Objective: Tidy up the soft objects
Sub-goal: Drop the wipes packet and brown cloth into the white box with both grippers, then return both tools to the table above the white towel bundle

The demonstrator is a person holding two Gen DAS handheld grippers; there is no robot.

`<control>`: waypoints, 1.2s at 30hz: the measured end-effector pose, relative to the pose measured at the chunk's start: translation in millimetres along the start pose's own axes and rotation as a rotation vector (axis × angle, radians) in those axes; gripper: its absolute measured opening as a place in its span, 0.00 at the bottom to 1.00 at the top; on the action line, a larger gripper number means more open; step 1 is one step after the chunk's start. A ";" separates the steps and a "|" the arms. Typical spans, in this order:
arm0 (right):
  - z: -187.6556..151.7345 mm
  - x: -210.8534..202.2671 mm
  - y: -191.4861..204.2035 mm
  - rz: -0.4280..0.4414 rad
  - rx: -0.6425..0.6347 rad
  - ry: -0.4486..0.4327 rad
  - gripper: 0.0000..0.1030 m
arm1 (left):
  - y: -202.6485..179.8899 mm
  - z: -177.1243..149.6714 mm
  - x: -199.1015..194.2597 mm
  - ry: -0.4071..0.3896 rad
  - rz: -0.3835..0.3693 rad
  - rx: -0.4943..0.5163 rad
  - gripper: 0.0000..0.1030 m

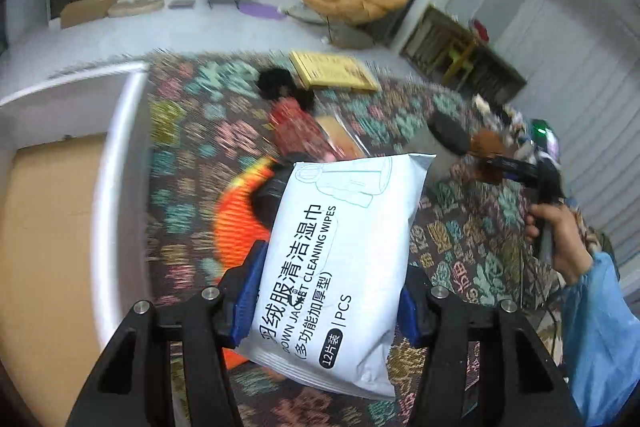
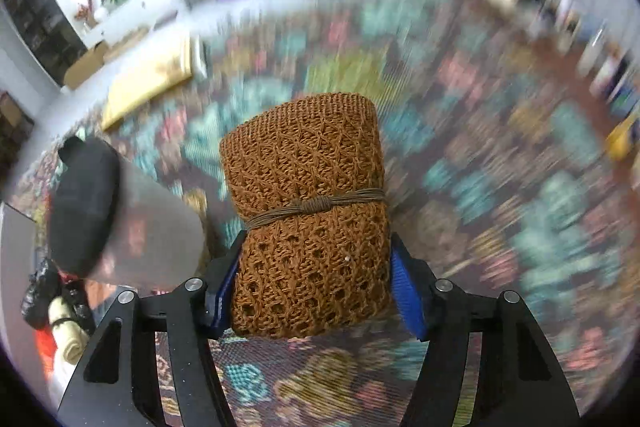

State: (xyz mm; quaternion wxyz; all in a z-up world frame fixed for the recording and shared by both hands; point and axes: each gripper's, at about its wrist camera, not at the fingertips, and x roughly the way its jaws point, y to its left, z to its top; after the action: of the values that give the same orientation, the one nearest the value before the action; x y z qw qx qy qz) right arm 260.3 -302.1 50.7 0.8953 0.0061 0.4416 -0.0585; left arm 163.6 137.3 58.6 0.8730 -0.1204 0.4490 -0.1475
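Two claws, each pinching something above the patterned desk cloth [image 1: 192,131]. Left claw [image 1: 326,297] grips a white wipes pack [image 1: 344,251] reading "DOWN JACKET CLEANING WIPES", "PCS", long axis pointing away, tilted right. Right claw [image 2: 314,285] squeezes a brown knitted roll [image 2: 308,211], string-tied, long axis pointing away.

The pack of wet wipes [image 1: 332,267] has a smooth white plastic wrapper with a soft sheen and printed black lettering. The rolled brown knit cloth [image 2: 308,215] is coarse, open-weave yarn, matt, tied round with thin brown cord [image 2: 316,207]. The tablecloth [image 1: 472,251] looks like woven, patterned fabric with a ribbed, matt surface. The tumbler [image 2: 156,227] has a dull brushed-metal body and a matt black plastic lid. Blue ribbed pads [image 2: 406,295] line matt black plastic fingers fixed with shiny metal screws.
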 end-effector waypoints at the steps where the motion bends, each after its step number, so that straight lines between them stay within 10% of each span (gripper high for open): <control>1: 1.8 -20.7 10.2 0.006 -0.043 -0.032 0.66 | 7.2 -3.0 -12.2 -0.019 0.013 -0.003 0.55; 13: -123.2 -191.9 333.0 0.767 -0.436 0.067 0.68 | 147.3 -95.7 -124.4 -0.076 0.454 -0.170 0.56; 19: -157.4 -186.1 420.0 0.903 -0.420 0.157 0.86 | 182.9 -123.5 -147.4 -0.103 0.613 -0.240 0.83; 23: -155.2 -177.1 388.9 0.792 -0.417 0.037 0.86 | 170.1 -127.2 -156.5 -0.173 0.606 -0.231 0.83; 28: -167.5 -139.8 280.0 0.429 -0.284 -0.082 0.86 | 104.1 -129.7 -146.5 -0.231 0.397 -0.124 0.83; 32: -190.7 -79.0 171.2 0.084 -0.078 -0.050 0.86 | 15.2 -146.4 -98.3 -0.163 0.205 0.051 0.87; 36: -199.0 -35.9 114.3 -0.039 0.030 -0.003 0.86 | -40.3 -169.4 -17.0 -0.035 0.126 0.133 0.92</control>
State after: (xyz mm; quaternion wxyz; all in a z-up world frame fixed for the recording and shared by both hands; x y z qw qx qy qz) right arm 94.0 -172.5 -46.8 0.8944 0.0110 0.4393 -0.0828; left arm 9.4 93.0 -11.0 0.8944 -0.0361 0.4293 -0.1199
